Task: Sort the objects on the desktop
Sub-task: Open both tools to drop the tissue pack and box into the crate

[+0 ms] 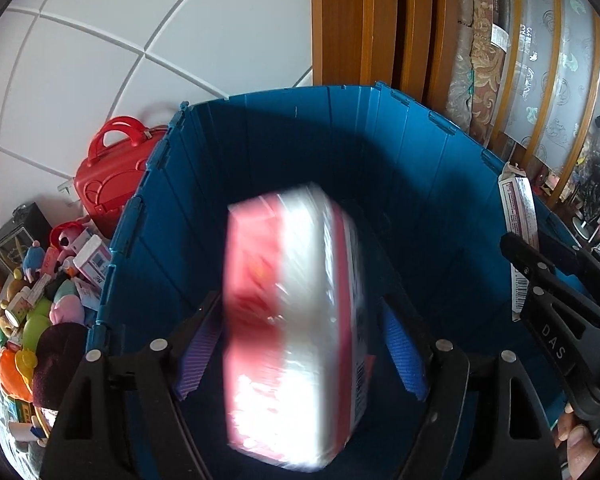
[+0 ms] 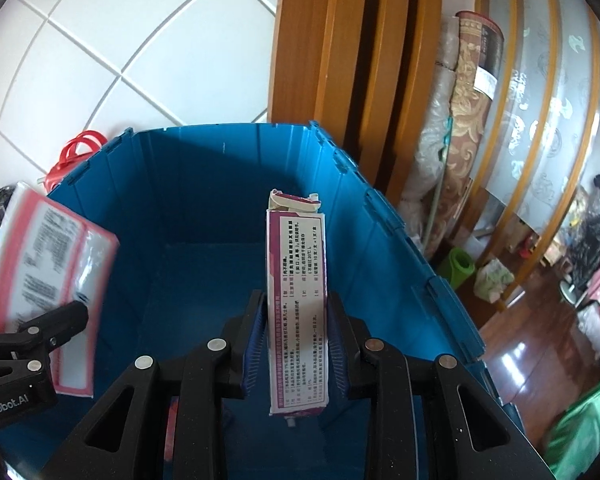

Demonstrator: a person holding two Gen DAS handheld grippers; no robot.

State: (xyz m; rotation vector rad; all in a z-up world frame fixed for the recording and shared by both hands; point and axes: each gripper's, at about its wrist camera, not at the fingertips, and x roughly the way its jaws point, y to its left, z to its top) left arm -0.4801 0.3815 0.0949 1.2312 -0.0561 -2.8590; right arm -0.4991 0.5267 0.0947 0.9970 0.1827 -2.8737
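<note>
A blurred pink-and-white wrapped packet [image 1: 296,320] hangs inside the blue plastic crate [image 1: 260,160], between the fingers of my left gripper [image 1: 300,302]. Small gaps show between the packet and both pads, so this gripper is open. In the right wrist view the same packet [image 2: 48,264] appears at the crate's left wall, beside a left finger [image 2: 60,320]. My right gripper [image 2: 295,298] is shut on a tall purple-and-white carton [image 2: 298,312] with a torn top, held upright over the crate [image 2: 180,200]. The carton [image 1: 518,220] and right gripper [image 1: 544,252] also show at the right edge.
A red toy case [image 1: 108,176] and a heap of small toys [image 1: 40,300] lie left of the crate. Behind it are a white tiled wall, a wooden door frame [image 2: 340,60] and a rolled carpet [image 2: 468,92]. A green roll [image 2: 458,266] lies on the wooden floor.
</note>
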